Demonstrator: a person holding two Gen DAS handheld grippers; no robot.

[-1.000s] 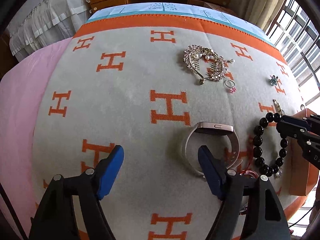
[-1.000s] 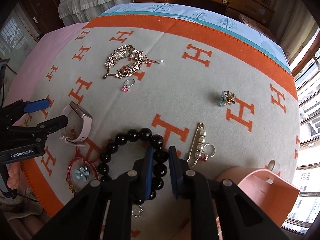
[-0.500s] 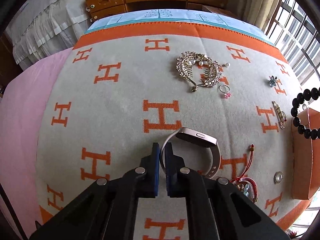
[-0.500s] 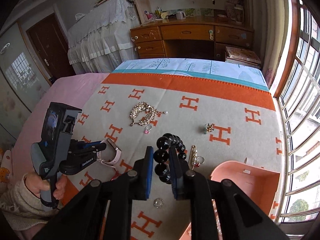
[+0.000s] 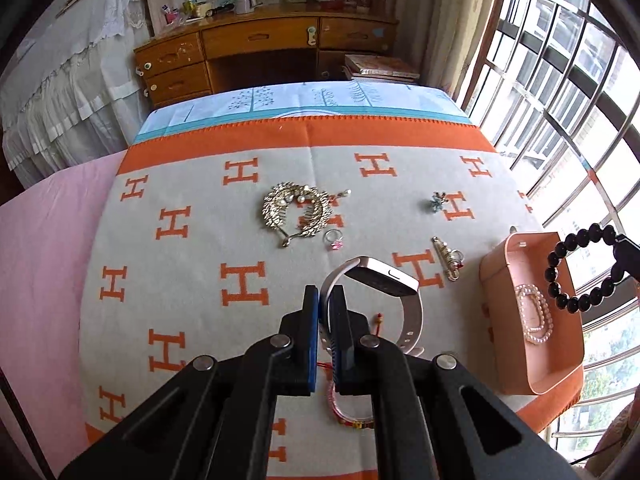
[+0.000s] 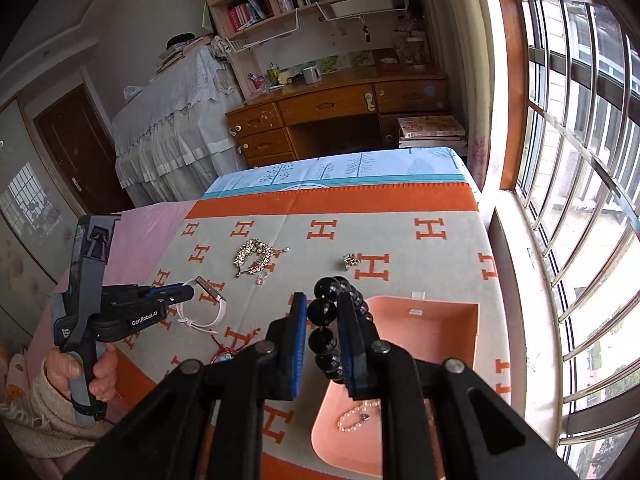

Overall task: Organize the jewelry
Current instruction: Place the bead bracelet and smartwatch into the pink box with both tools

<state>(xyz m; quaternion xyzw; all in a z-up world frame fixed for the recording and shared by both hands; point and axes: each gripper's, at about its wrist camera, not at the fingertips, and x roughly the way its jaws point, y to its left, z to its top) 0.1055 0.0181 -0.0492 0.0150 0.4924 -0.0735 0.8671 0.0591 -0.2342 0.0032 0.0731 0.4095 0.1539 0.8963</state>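
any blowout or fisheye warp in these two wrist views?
Left wrist: barred window blows out at right, blanket edges bow, pink-strapped smartwatch stays sharp. Right wrist: same window overexposed with curved bars, black bead bracelet reads clearly.

— What's under my fingers?

— A bed [image 5: 60, 280] with a grey blanket [image 5: 192, 272] of orange H's.

— And lying on it?

— A gold comb [image 5: 296, 212], a ring [image 5: 334, 239] just beside it, a brooch [image 5: 437, 201], a pearl pin [image 5: 448, 257], a red cord bracelet [image 5: 352, 416], and a pink tray [image 5: 496, 320] at the window edge.
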